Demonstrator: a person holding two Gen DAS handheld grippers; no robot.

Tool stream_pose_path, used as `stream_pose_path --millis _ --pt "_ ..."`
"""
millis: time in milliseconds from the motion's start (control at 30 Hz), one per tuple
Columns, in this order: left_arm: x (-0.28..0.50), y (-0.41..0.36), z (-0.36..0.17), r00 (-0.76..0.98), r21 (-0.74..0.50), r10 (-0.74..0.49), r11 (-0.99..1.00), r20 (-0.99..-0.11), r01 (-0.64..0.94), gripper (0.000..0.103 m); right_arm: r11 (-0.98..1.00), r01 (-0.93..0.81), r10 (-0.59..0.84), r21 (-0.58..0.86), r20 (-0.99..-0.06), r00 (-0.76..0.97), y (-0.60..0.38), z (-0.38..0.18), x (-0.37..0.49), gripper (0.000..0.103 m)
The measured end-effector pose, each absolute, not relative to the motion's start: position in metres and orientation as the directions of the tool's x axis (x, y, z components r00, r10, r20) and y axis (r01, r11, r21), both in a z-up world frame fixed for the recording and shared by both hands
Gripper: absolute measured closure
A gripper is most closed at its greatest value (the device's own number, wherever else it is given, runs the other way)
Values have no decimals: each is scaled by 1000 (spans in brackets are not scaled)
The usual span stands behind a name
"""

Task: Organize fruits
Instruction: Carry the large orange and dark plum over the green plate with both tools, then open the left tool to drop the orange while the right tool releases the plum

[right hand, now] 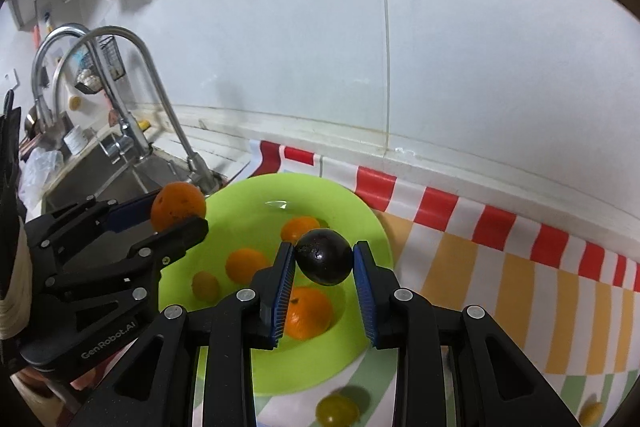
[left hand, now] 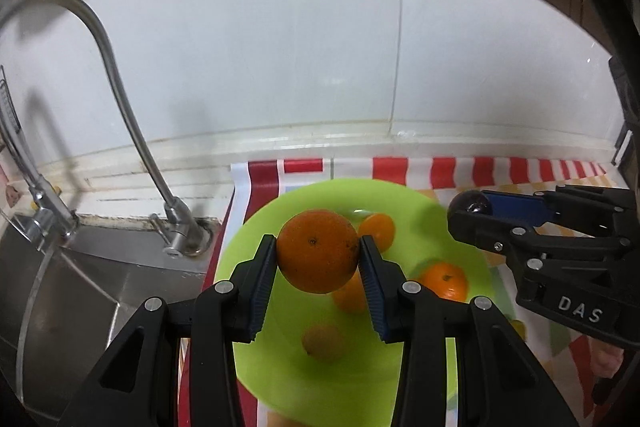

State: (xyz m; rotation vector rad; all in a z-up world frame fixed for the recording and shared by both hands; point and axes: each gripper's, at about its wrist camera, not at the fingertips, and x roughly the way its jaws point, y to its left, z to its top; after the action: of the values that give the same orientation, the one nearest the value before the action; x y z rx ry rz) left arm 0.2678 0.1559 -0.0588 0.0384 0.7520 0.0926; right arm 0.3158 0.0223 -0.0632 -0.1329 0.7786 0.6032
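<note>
Your left tongs (left hand: 318, 257) are clamped on an orange (left hand: 317, 251), held mid-frame above the green plate (left hand: 404, 199). Your right tongs (right hand: 323, 257) are clamped on a dark round fruit (right hand: 324, 255), also over the plate, just above the centre of the right wrist view. Both fruits are near-spherical, no long axis to line up. Plate lies directly below and ahead of both tongs, already holding several small oranges (right hand: 309, 313). The left load hangs nearer the plate's sink-side rim, the right nearer its middle. Two small yellow-green fruits (right hand: 337, 410) sit on the striped desk cloth (right hand: 500, 267), lower edge of frame, nearer your right hand.
</note>
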Motion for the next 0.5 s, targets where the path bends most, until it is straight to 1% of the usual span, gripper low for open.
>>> stream_pose_path --millis 167,400,433,500 --pt "285 157 -75 686 90 109 994 -720 -64 63 829 -548 448 114 -721 528 29 -78 330 72" --pt "295 161 -85 664 80 101 995 -741 -62 62 828 -547 446 125 -738 506 34 -88 340 72" --pt "295 160 -85 666 83 103 995 -739 -62 61 828 -546 445 124 -739 507 34 -88 340 72" --pt "294 160 -83 672 94 114 993 -731 -66 55 825 -550 451 129 -738 503 34 -87 339 72"
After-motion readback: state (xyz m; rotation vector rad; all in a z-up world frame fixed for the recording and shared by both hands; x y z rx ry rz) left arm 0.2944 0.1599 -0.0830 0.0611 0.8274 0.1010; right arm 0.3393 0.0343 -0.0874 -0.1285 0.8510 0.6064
